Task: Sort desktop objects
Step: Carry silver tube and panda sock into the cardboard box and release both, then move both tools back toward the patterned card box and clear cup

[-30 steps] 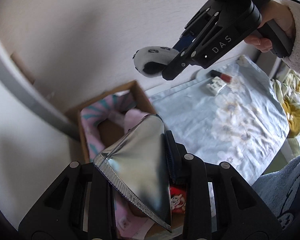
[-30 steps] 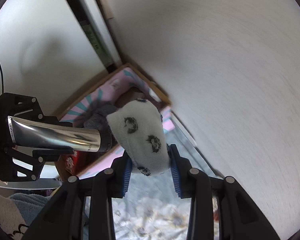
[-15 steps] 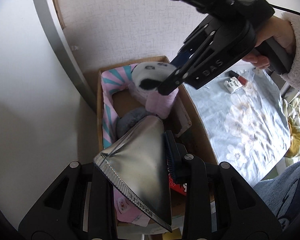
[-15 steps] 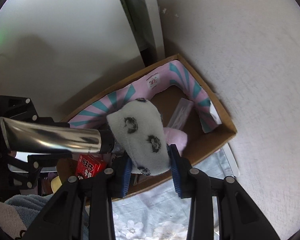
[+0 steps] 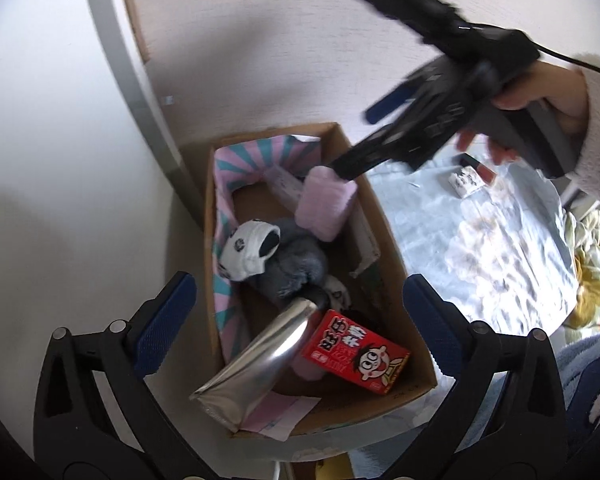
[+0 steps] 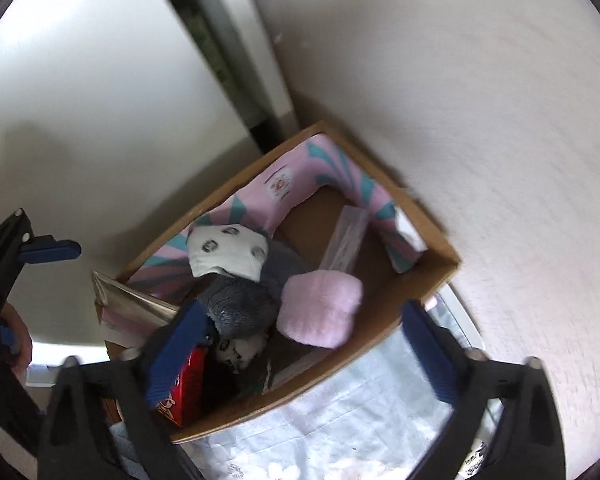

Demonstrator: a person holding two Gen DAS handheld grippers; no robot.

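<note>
A cardboard box (image 5: 384, 232) (image 6: 440, 276) stands against the wall. In it lie a white spotted sock (image 5: 248, 248) (image 6: 228, 252), a silver foil pouch (image 5: 260, 364) (image 6: 136, 300), a red milk carton (image 5: 356, 352) (image 6: 184, 384), a pink fluffy item (image 5: 326, 204) (image 6: 320, 308) and a grey fluffy item (image 5: 296, 264) (image 6: 240, 304). My left gripper (image 5: 300, 320) is open and empty above the box. My right gripper (image 6: 300, 348) is open and empty above the box; it also shows in the left wrist view (image 5: 380, 136).
A pink and teal striped cloth (image 5: 224, 184) (image 6: 300, 176) lines the box. A light blue floral cloth (image 5: 480, 248) (image 6: 340, 432) covers the table to the right, with a small white packet (image 5: 466, 184) and a red-brown stick (image 5: 478, 164) on it. A white wall is behind.
Both grippers have opened. The silver pouch dropped from the left gripper into the box, and the white sock dropped from the right gripper onto the grey item.
</note>
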